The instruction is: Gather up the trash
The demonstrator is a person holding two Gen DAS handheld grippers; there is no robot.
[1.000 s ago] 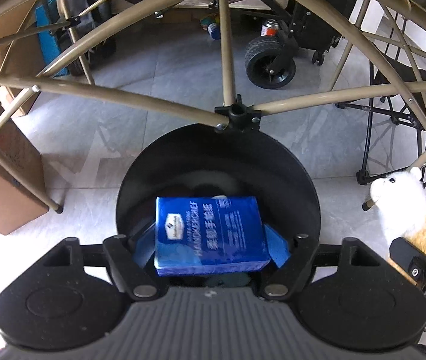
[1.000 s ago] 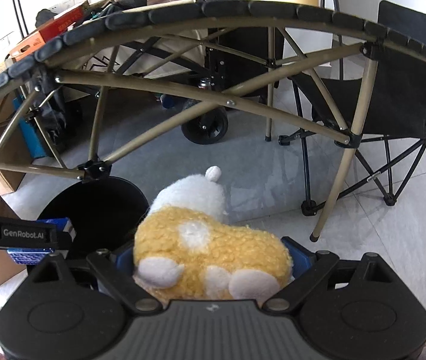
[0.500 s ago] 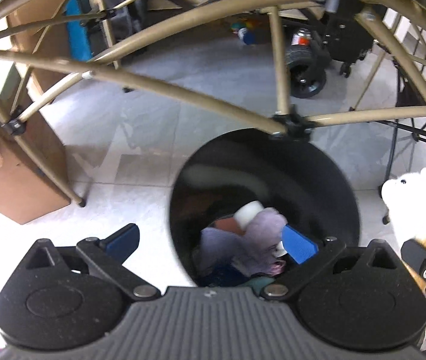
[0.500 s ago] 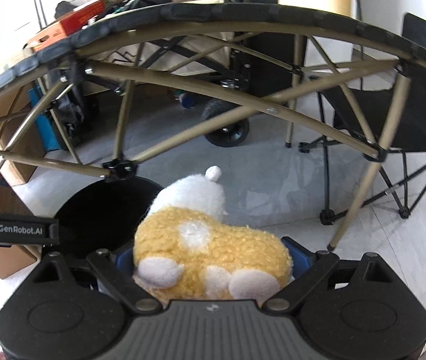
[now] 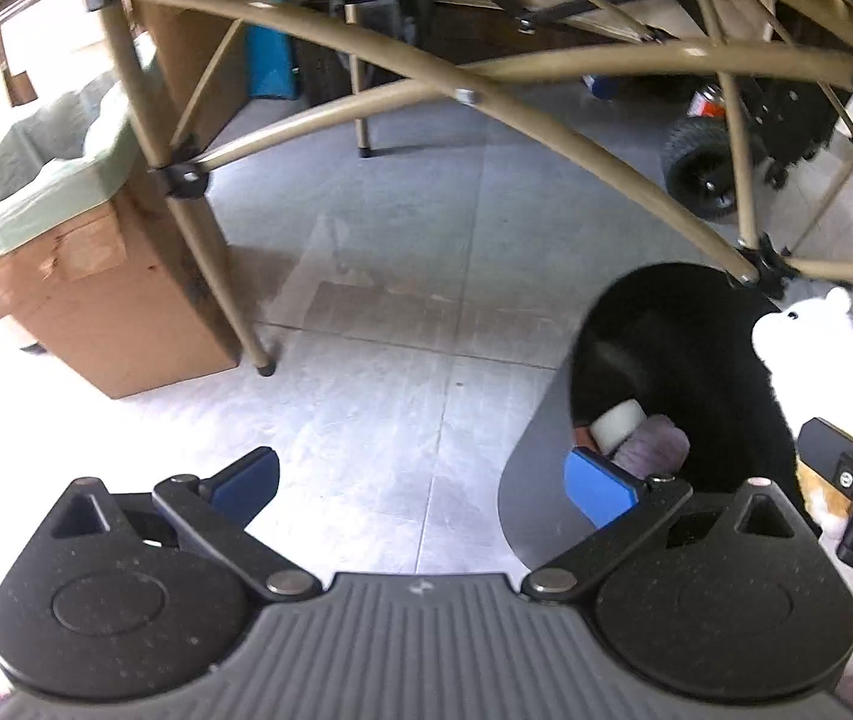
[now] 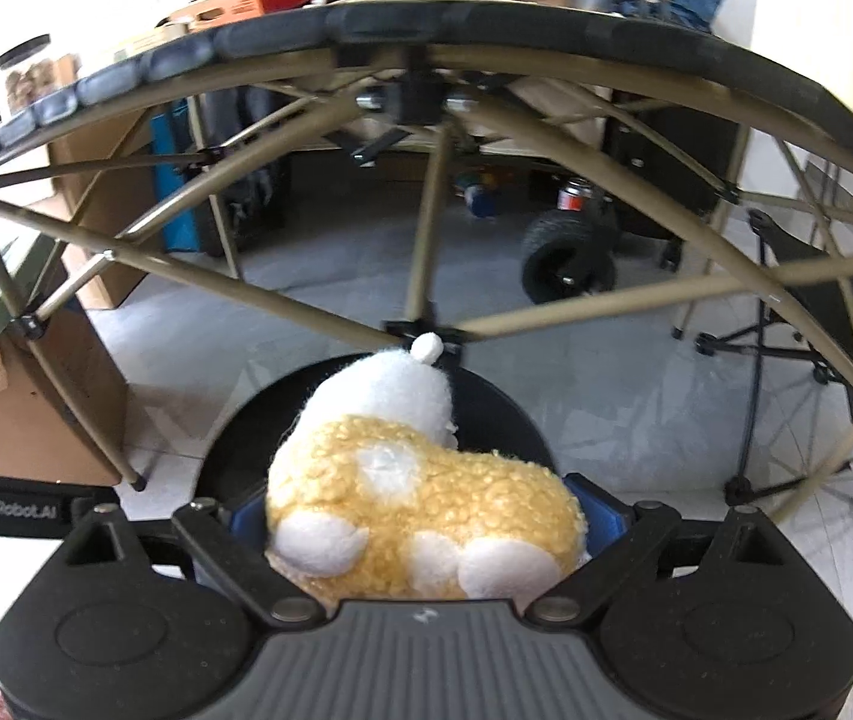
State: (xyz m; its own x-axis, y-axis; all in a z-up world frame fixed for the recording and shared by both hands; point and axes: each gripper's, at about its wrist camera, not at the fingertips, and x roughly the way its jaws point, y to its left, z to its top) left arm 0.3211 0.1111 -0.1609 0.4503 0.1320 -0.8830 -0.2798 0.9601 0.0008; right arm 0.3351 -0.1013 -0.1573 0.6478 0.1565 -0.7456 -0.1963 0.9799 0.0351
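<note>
Yellow and white plush, the toy sits clamped between the blue pads of the right gripper, low in the centre of the right wrist view, directly over the black bin. The left gripper hangs with jaws wide apart and empty, over bare floor at lower centre. Risk, as I judge it: released off-centre, the soft toy could catch the bin's rim or the tan table brace and tumble onto the tiles.

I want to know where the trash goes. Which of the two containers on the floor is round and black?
The black round bin at the right, under the plush toy held by the right tool. The other, at the left, is a square cardboard box with a green liner.
</note>
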